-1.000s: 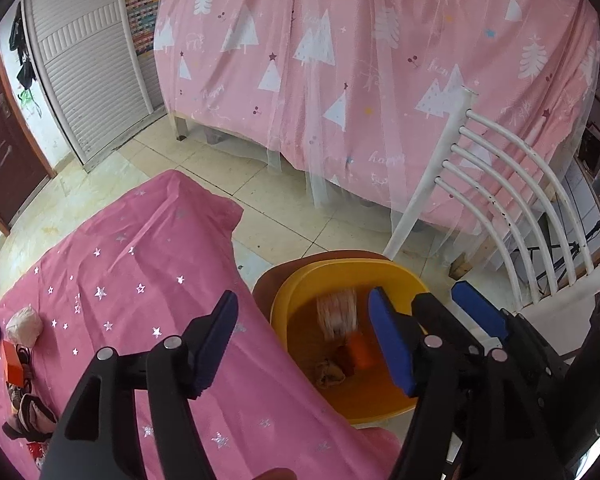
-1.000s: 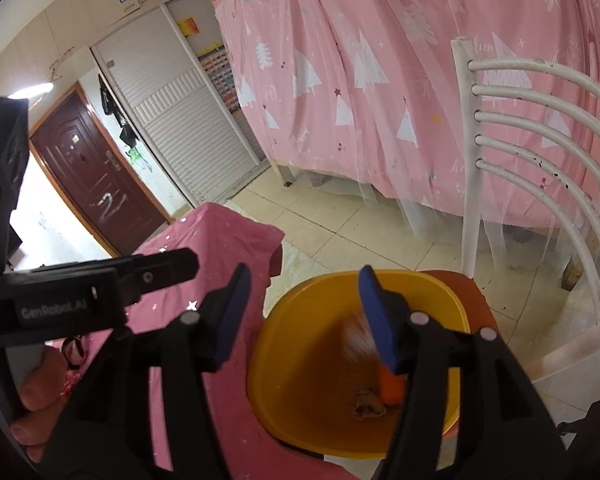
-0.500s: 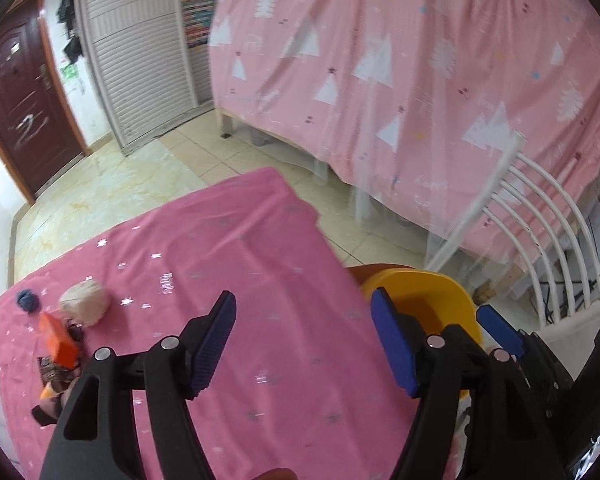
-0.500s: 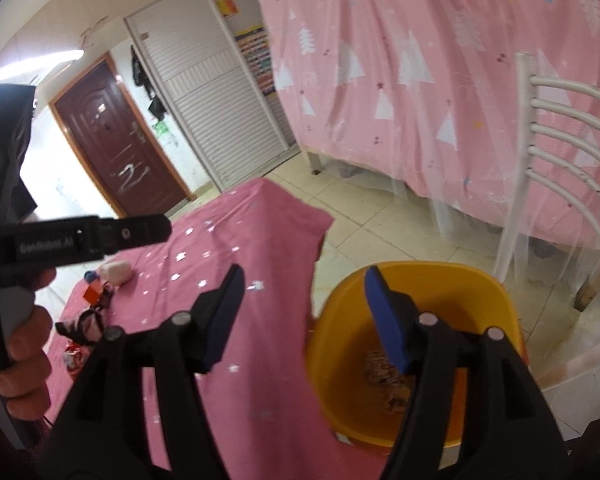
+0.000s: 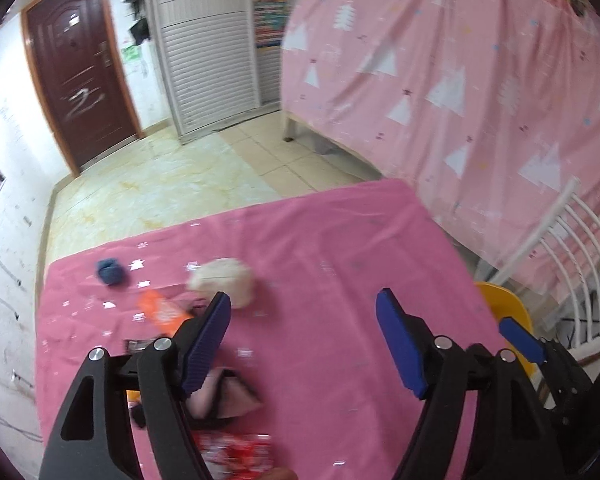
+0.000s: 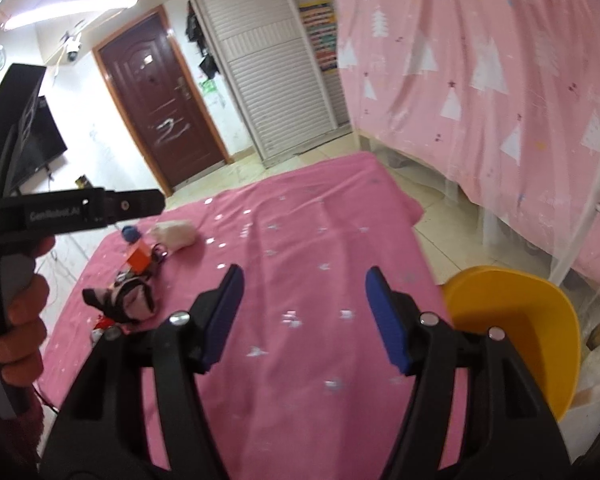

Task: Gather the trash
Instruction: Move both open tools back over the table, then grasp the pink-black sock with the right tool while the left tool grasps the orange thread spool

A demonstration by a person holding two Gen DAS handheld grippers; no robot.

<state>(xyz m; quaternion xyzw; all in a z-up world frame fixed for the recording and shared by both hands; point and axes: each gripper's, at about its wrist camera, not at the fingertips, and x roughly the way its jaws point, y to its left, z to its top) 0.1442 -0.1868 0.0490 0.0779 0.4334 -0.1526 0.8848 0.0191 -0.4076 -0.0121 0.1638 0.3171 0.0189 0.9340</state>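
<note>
Trash lies on the pink starred tablecloth (image 5: 340,240): a crumpled beige paper wad (image 5: 224,282), a blue ball (image 5: 110,272), an orange wrapper (image 5: 162,314), a pink-and-black crumpled piece (image 5: 228,396) and a red wrapper (image 5: 236,450). My left gripper (image 5: 304,340) is open and empty above the cloth, just right of the trash. My right gripper (image 6: 304,320) is open and empty over the cloth's middle. The yellow bin (image 6: 516,332) stands off the table's right edge. The right wrist view also shows the wad (image 6: 174,234) and the pink-and-black piece (image 6: 124,300).
A white metal chair (image 5: 572,248) stands behind the bin. A pink tree-patterned curtain (image 5: 460,60) covers a bed frame at the right. A brown door (image 5: 80,68) and a white shutter cabinet (image 5: 208,44) are at the back, past tiled floor.
Both grippers have swung left from over the yellow bin to over the tablecloth. The trash on the cloth has come into closer view; both stay open and empty.
</note>
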